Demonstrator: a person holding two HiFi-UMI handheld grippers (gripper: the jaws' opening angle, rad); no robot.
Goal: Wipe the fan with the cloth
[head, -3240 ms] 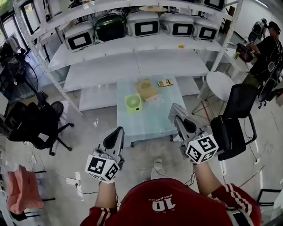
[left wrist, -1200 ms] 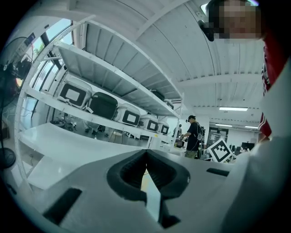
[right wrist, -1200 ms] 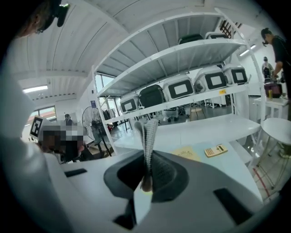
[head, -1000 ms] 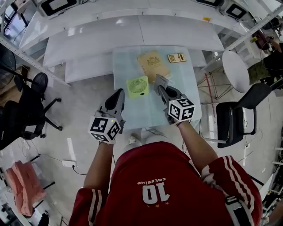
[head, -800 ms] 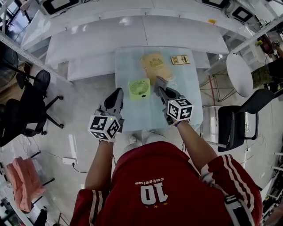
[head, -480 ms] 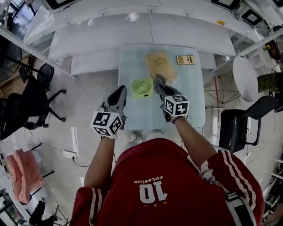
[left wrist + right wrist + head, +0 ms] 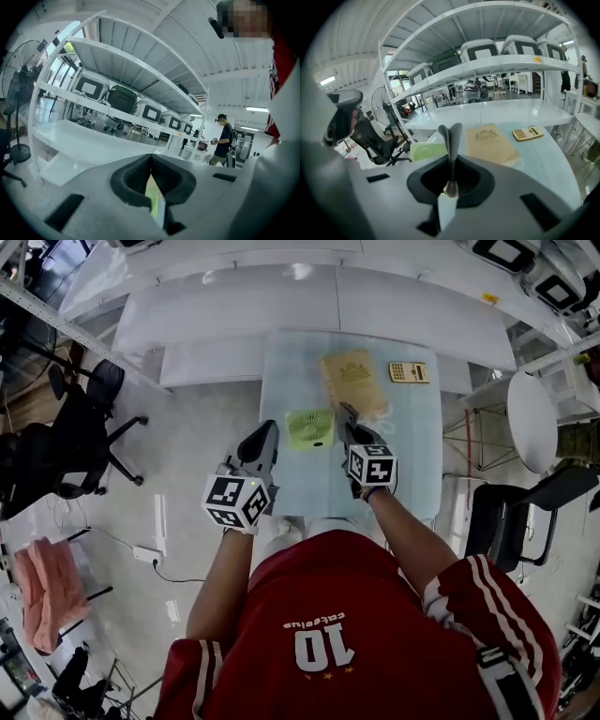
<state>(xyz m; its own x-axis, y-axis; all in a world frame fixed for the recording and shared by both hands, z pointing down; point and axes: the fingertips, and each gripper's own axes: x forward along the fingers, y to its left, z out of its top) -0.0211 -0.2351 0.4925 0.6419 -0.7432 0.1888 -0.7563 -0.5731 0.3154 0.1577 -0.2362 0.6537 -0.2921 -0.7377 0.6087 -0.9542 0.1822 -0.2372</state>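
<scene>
A small green fan lies flat on the pale glass table; the right gripper view shows it too. Behind it to the right, a tan book-like item with an emblem rests on something white; whether that is the cloth I cannot tell. My left gripper hovers just left of the fan, shut and holding nothing; in its own view the fan shows through the gap below the tips. My right gripper is at the fan's right edge, shut and holding nothing.
A calculator lies at the table's far right corner. White shelving with boxy appliances runs behind the table. Office chairs stand at left and right, with a round white table. A person stands at the far right.
The person has stepped up to the table. Both grippers have moved forward and now flank the fan, the right one close to its edge. Both stay shut.
</scene>
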